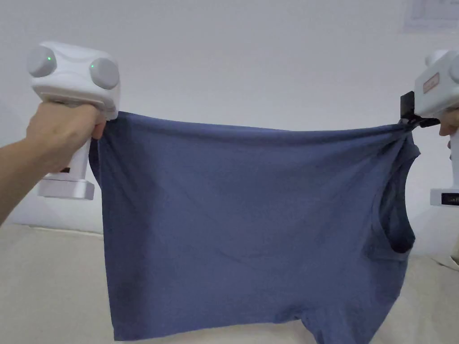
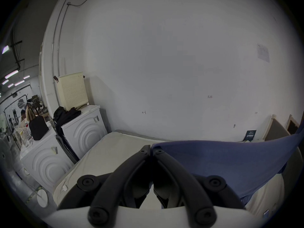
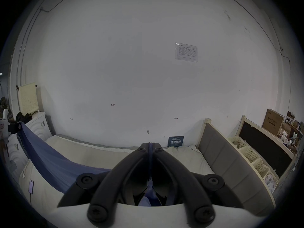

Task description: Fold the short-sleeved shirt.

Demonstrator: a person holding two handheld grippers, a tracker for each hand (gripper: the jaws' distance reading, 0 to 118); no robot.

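The blue shirt hangs stretched above the bed, its top edge pinched by the left tongs and right tongs. This looks like the spreading step. Next, I judge, lower it flat onto the bed.

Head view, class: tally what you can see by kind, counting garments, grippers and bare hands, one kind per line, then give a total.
Blue shirt: 1
White grippers: 2, the left gripper and the right gripper
Bare hands: 2, the left hand and the right hand, this one cut off by the picture's edge
Total: 5
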